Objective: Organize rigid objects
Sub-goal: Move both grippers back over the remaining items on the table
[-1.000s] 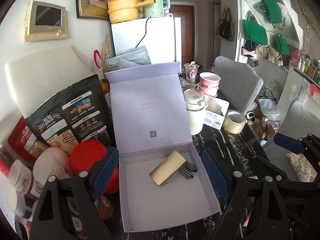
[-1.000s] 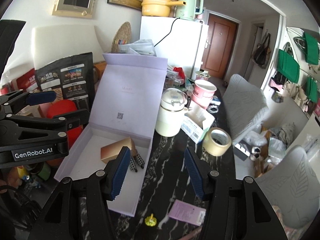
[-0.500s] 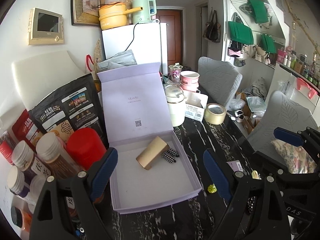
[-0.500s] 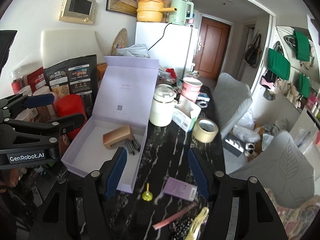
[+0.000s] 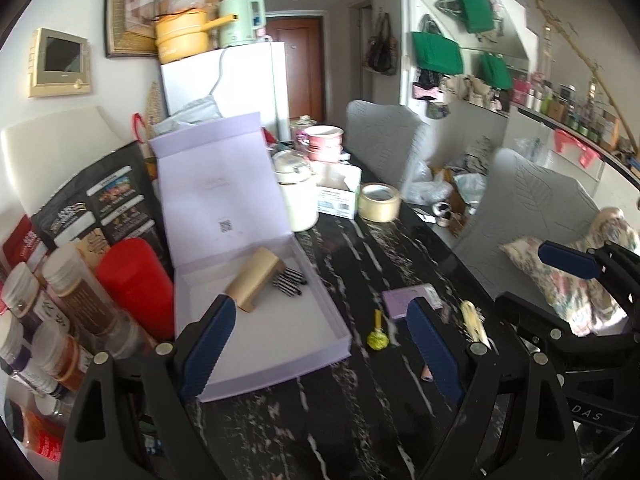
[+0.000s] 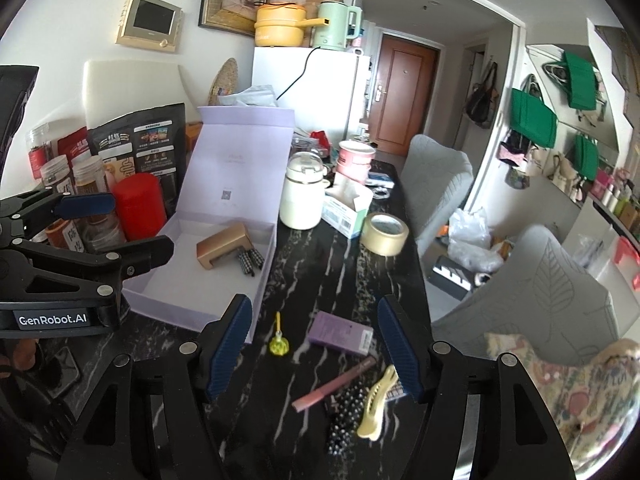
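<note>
— Starting with the biggest thing, what do you see?

— A dark marbled bench (image 6: 348,276) carrying everything, and on its left part a lilac box (image 6: 188,280) with its lid standing upright at the back. Behind the box sits a white canister (image 6: 302,196), and beside that a roll of tape (image 6: 385,234).

— What lies inside the box?

— A gold block (image 6: 222,245) near the back wall, with a checked clip (image 6: 250,261) touching its right side. Both rest on the box floor.

— And outside it?

— Loose items lie on the bench just right of the box's front corner (all apart from the box itself): a purple packet (image 6: 340,333), a pink tube (image 6: 334,384) lying slantwise, a cream hair claw (image 6: 376,406), a beaded black clip (image 6: 344,416) touching the claw, and a small yellow ornament (image 6: 279,345) nearest the box.

— The grippers?

— The right gripper (image 6: 314,346) hovers above those loose items, fingers (image 6: 228,348) spread wide and holding nothing. The left gripper (image 5: 320,344) hangs over the box's front right corner, its fingers (image 5: 206,346) also wide apart and empty.
</note>
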The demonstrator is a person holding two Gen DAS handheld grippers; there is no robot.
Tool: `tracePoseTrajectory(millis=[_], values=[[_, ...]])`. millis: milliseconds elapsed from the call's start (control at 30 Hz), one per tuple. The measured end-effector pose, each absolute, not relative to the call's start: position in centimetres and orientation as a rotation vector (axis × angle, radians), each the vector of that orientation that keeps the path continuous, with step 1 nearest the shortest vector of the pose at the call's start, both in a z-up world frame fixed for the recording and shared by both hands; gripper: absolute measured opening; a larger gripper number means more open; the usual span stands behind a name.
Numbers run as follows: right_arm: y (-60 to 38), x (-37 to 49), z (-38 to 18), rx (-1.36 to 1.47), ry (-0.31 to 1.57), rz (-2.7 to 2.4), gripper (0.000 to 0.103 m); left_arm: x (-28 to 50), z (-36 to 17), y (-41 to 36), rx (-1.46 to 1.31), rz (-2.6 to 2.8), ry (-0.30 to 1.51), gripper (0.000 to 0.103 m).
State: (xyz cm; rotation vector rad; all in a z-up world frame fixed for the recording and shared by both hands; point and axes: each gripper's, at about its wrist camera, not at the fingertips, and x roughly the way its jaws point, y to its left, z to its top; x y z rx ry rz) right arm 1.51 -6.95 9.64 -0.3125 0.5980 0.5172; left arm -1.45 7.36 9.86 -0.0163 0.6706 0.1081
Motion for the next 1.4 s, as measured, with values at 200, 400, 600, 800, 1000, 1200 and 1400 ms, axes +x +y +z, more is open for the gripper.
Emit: tracePoseTrajectory(millis=[200, 400, 600, 800, 1000, 1200, 1400], values=[[-9.0, 0.0, 8.9, -0.297, 0.588, 0.484, 0.066, -2.2, 8.9, 5.3, 0.014, 0.058, 0.662, 0.088], [-11.0, -1.1, 7.8, -0.273, 0.598, 0.442, 0.066, -2.4, 7.8, 4.0, 0.016, 0.018, 0.67, 0.088], [-12.7, -1.8, 6.4, -0.248, 0.61, 0.413, 0.066, -2.7, 6.4, 2.1, 0.049, -0.037, 0.688, 0.088], [-14.0, -2.2, 4.9, -0.219, 0.614, 0.392, 0.066, -2.8, 4.9, 1.0, 0.059, -0.073, 0.705, 0.088], [-15.1, -2.3, 2.7, -0.168, 0.64, 0.385, 0.066, -2.4, 3.1, 0.5, 0.058, -0.104, 0.728, 0.088], [-15.7, -1.5, 0.2, -0.127, 0.688, 0.39, 0.066, -0.8, 0.6, 0.4, 0.046, -0.114, 0.761, 0.088], [-15.8, -0.6, -2.0, -0.116, 0.729, 0.4, 0.066, 1.5, -1.9, 1.0, -0.016, -0.124, 0.794, 0.088]])
